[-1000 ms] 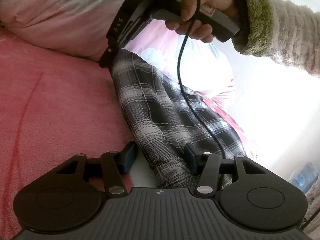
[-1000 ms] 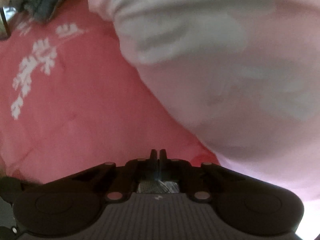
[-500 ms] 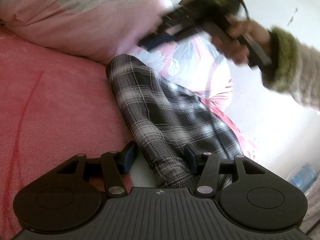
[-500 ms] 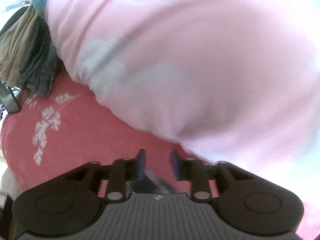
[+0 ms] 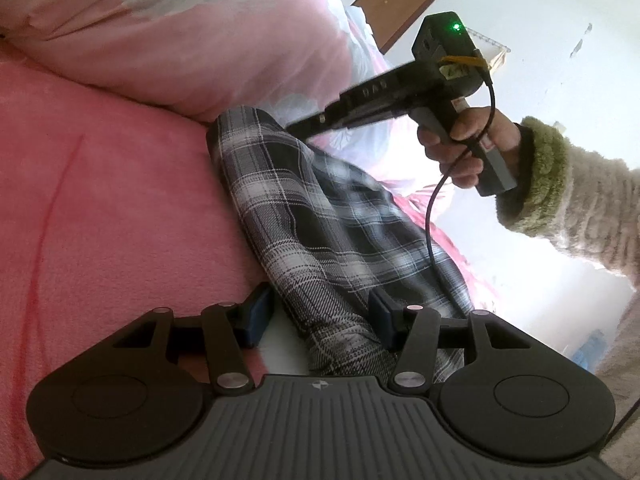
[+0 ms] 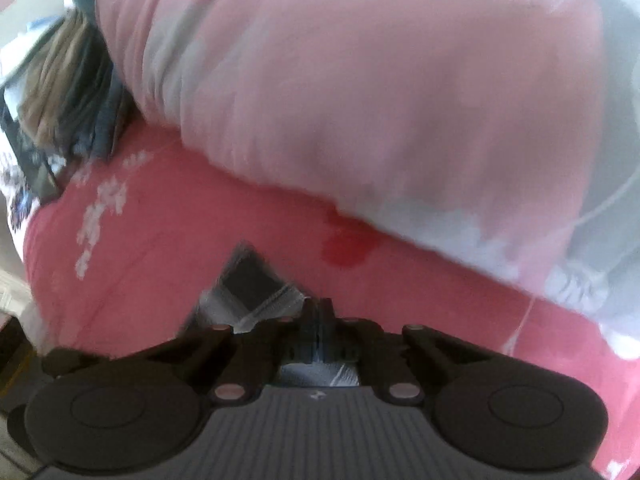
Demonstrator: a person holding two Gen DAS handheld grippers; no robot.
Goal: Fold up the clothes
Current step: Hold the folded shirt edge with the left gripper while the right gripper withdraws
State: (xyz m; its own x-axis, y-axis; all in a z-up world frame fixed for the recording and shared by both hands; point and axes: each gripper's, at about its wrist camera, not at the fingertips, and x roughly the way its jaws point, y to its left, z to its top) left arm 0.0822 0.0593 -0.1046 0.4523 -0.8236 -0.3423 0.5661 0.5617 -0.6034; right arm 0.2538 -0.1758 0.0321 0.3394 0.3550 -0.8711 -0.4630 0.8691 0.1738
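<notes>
Nearest the left wrist camera, the left claw (image 5: 320,316) stands with its jaws apart, one blue pad (image 5: 256,314) on the pink bed sheet (image 5: 100,208) and the other on the far side of a bunched end of the plaid garment (image 5: 320,216). The cloth lies between the pads; whether either pad presses on it cannot be told, though a gap shows beside the left pad.

The plaid garment, grey, black and white, runs away from that claw in a long folded strip across the bed, its far end lying against the foot of a big pink pillow (image 5: 180,28). Its right side slopes off toward the bed's edge over a pink flowered cover (image 5: 420,216).

Above the strip's far end hangs the right claw (image 5: 294,126), held by a hand (image 5: 460,148) in a fuzzy sleeve with a green cuff (image 5: 540,176); a black cable (image 5: 432,216) loops down from the handle. In its own blurred view the right claw (image 6: 319,312) has its jaws together, with a corner of plaid cloth just left of and under the tips; a grip on it cannot be confirmed.

Farthest off, a heap of folded dark clothes (image 6: 76,92) lies at the bed's far end beside the pillow. No container is visible.
</notes>
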